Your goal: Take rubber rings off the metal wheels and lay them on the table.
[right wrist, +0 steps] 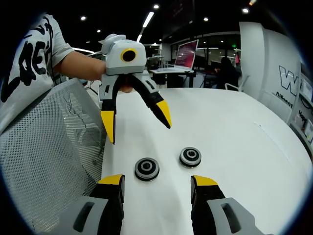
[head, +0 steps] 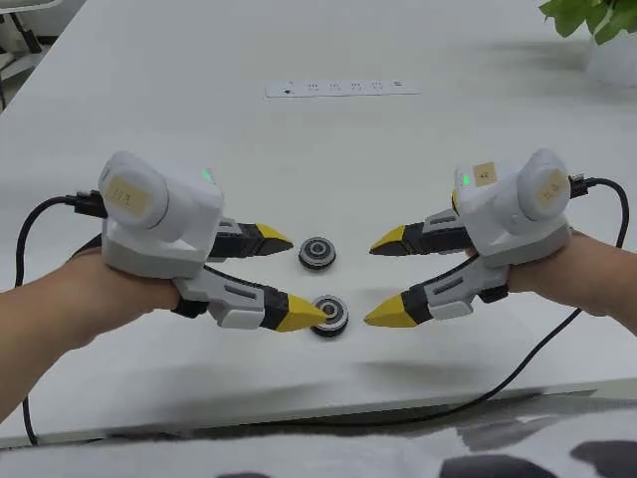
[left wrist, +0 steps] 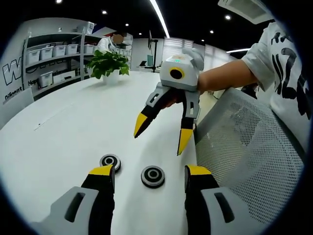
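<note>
We are holding the left gripper (head: 304, 277) and the right gripper (head: 370, 283) low over the white counter (head: 199, 129), tips facing each other, both sets of jaws spread wide and grasping nothing. The nearer metal wheel (head: 329, 315) is lying flat between the near tips, its black rubber ring on it, the left gripper's yellow tip reaching its rim, though we cannot tell whether it is touching; the farther metal wheel (head: 318, 252) is lying between the far tips, apart from both, also wearing its ring. Beyond, a white power strip (head: 341, 89) is lying well apart; a leafy plant (head: 587, 20) is standing at the far right corner.
</note>
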Action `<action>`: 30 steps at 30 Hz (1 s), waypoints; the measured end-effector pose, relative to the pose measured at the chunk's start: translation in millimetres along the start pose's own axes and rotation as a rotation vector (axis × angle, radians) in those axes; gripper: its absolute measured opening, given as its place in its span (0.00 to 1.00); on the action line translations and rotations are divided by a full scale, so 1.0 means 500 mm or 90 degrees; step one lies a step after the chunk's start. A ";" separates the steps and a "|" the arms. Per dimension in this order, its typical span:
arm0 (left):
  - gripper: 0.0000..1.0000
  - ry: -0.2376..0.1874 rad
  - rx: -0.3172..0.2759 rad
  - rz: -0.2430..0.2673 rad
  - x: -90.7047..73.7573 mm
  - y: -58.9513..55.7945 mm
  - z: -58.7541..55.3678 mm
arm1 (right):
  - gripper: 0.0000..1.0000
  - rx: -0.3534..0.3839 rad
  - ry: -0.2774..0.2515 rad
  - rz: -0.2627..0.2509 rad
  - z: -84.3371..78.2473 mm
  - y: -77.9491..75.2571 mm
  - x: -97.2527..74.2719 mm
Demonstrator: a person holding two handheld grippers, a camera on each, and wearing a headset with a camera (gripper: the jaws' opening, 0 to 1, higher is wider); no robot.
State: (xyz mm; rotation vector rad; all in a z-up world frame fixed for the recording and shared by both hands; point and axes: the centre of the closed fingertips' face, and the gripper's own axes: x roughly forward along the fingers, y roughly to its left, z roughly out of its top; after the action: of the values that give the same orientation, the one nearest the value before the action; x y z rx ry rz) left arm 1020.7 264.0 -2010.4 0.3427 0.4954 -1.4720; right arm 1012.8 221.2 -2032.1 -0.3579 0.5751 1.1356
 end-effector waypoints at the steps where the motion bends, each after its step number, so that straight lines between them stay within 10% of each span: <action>1: 0.52 0.004 0.001 -0.002 0.003 -0.001 -0.004 | 0.53 0.001 0.000 0.000 0.000 0.000 0.000; 30: 0.30 0.059 0.010 -0.033 0.052 -0.016 -0.041 | 0.54 0.015 0.013 0.006 -0.020 0.005 0.003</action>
State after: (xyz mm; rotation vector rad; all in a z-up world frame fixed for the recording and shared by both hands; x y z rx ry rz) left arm 1011.1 251.5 -2040.6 0.4141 0.5716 -1.5163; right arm 1008.7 217.8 -2041.3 -0.3471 0.6077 1.1350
